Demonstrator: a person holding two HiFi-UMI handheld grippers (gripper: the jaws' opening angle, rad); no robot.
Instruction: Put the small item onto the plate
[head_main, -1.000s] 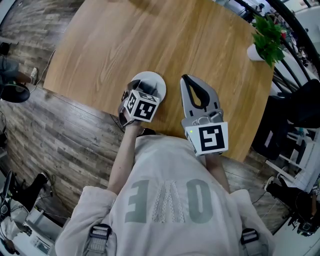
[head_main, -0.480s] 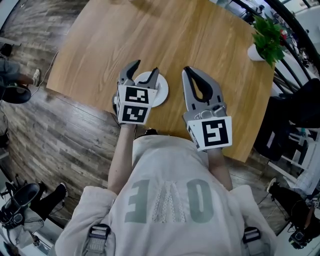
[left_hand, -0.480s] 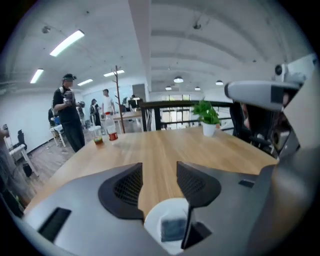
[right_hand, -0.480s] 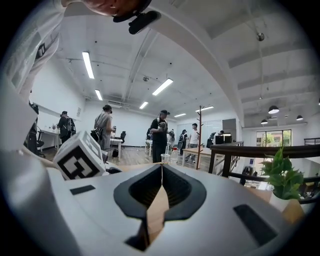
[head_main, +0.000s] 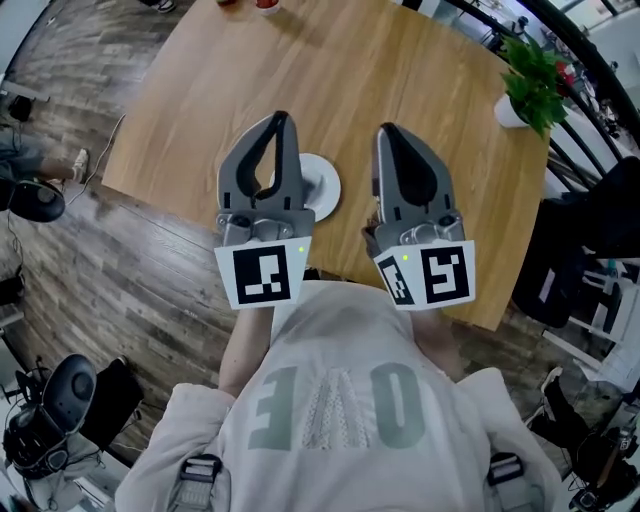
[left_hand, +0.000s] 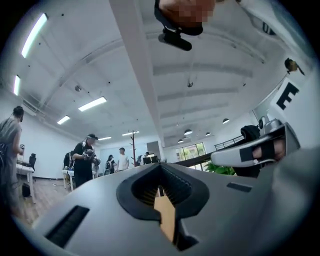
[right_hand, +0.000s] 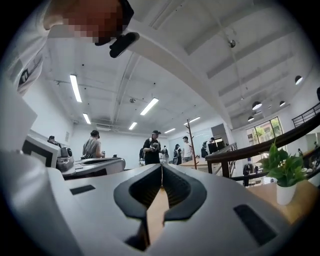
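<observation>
Wood tabletop w/ a white plate (head_main: 322, 186) close to its near edge, its left part hidden behind the left tongs (head_main: 281, 120). Those tongs have just been closing & are now shut w/ nothing between them; the left gripper view shows only the room beyond the met tips. Right tongs (head_main: 388, 132) are likewise closed & empty, held beside the left, both approx level above the near edge. Small item: not seen in any view. The bare part of the plate shows none, so if it's there it lies under the left tongs, can't tell. Potted plant (head_main: 530, 75) at the right edge, well apart. W/ both tongs empty, the placing looks either done or not begun. To do it well: hold the tongs high over the plate, don't nudge it off the near edge, & get a clear look at the plate before calling it finished
</observation>
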